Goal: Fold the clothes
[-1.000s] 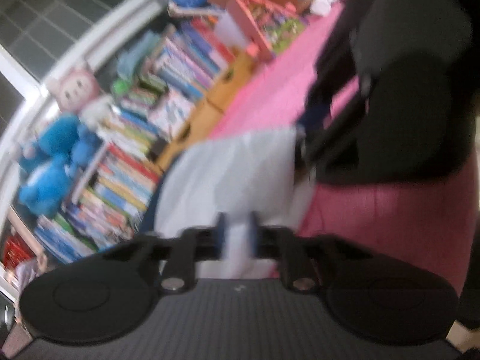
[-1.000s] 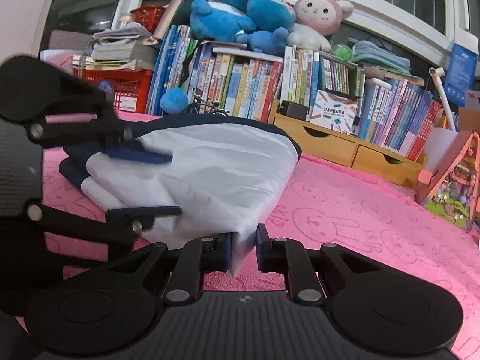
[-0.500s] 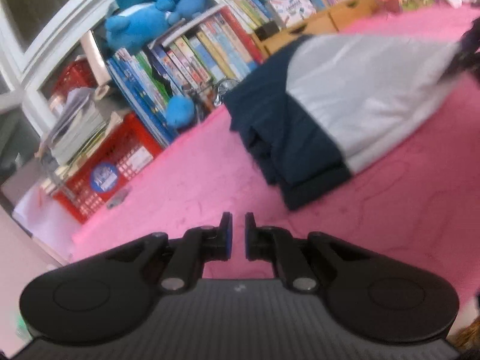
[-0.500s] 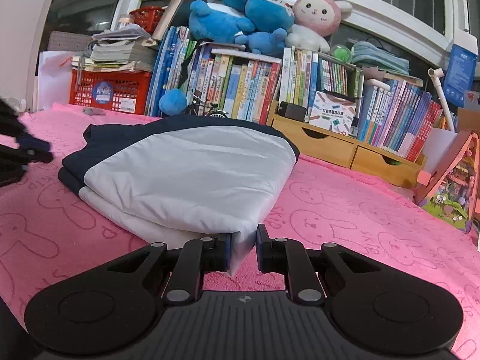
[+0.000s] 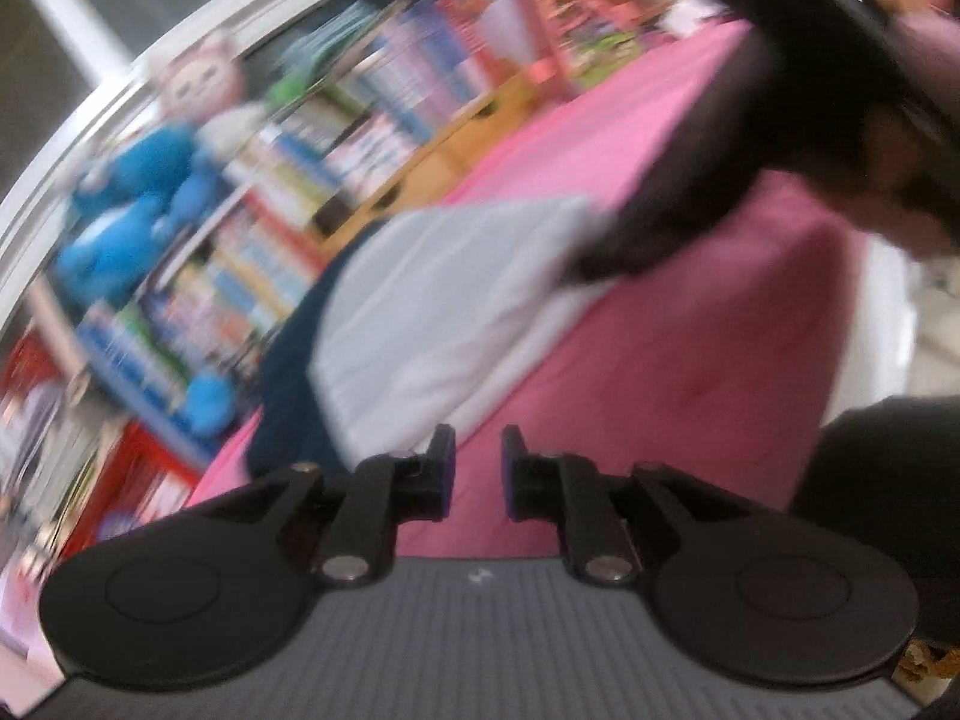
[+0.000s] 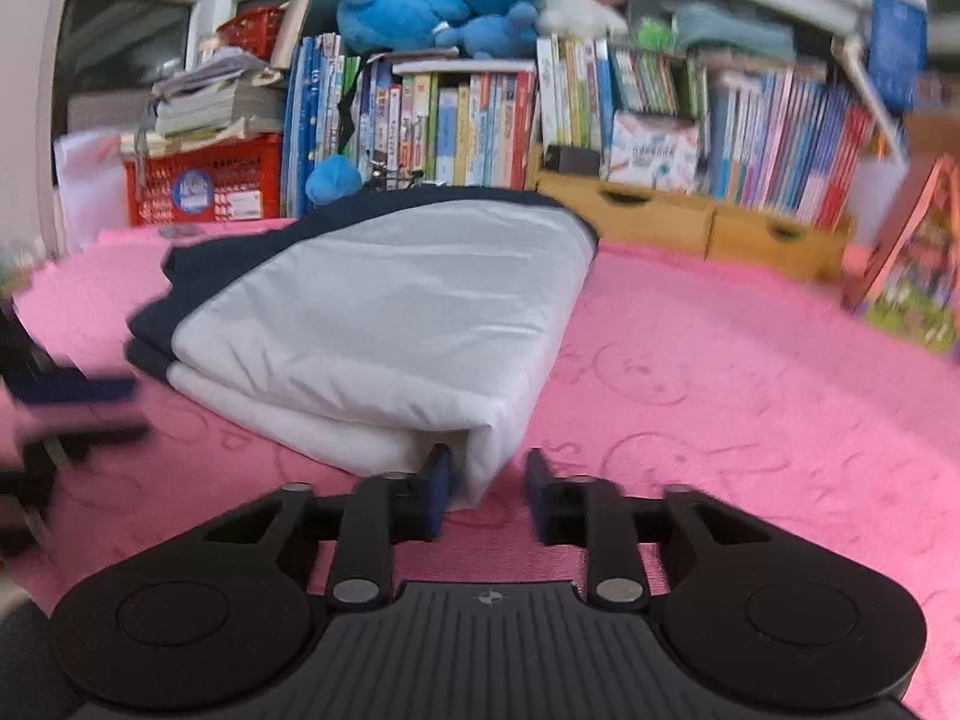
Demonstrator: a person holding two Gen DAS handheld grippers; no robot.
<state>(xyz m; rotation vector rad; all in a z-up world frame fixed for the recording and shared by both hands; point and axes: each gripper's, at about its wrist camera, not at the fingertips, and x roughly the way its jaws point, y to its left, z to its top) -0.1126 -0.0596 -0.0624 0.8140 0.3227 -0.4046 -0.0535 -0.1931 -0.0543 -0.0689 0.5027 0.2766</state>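
Garment: folded white-and-navy garment (image 6: 384,324) lies frame-centre on pink blanket (image 6: 720,372) | Right gripper (image 6: 487,489): has let go, jaws spread, corner between untouched | Left gripper (image 5: 475,474): empty, opening | Fold looks finished

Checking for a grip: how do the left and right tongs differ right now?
Left tongs have only the pink mat between them, jaws opening; right tongs have the folded garment's white corner between them, touching one pad. Left tongs sit near its navy end, right tongs at its white end. Neither grips anything.
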